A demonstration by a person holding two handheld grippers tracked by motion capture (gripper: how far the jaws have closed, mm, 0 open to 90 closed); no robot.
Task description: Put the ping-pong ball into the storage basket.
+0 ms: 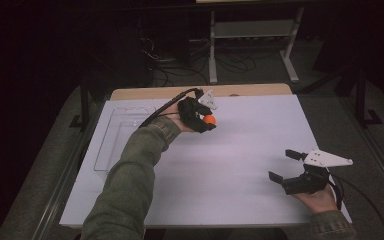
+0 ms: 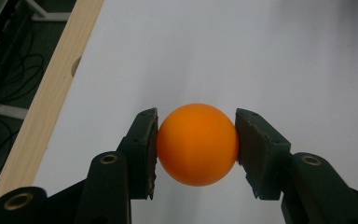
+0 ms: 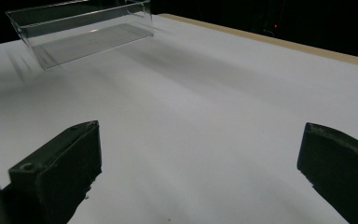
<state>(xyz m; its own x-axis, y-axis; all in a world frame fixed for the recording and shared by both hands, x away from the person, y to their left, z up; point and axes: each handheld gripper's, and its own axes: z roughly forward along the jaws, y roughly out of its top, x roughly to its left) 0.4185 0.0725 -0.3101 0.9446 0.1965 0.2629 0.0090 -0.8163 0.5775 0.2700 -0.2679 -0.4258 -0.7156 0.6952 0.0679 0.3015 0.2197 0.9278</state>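
An orange ball (image 2: 197, 143) sits pinched between both pads of my left gripper (image 2: 196, 144), held over the white table sheet. From above, that left gripper (image 1: 207, 121) is at the far middle of the table, the orange ball (image 1: 209, 119) at its tip. My right gripper (image 1: 285, 165) rests near the table's front right, jaws wide apart with nothing between them. The right gripper view confirms it: the right gripper (image 3: 200, 158) frames bare white sheet. A clear plastic tray (image 1: 117, 135) lies at the far left, and the clear tray (image 3: 79, 30) looks empty.
The white sheet (image 1: 240, 165) covers most of the table, and a wooden edge (image 1: 260, 90) runs along the far side. Beyond it are a white stand (image 1: 252, 45) and cables on a dark floor.
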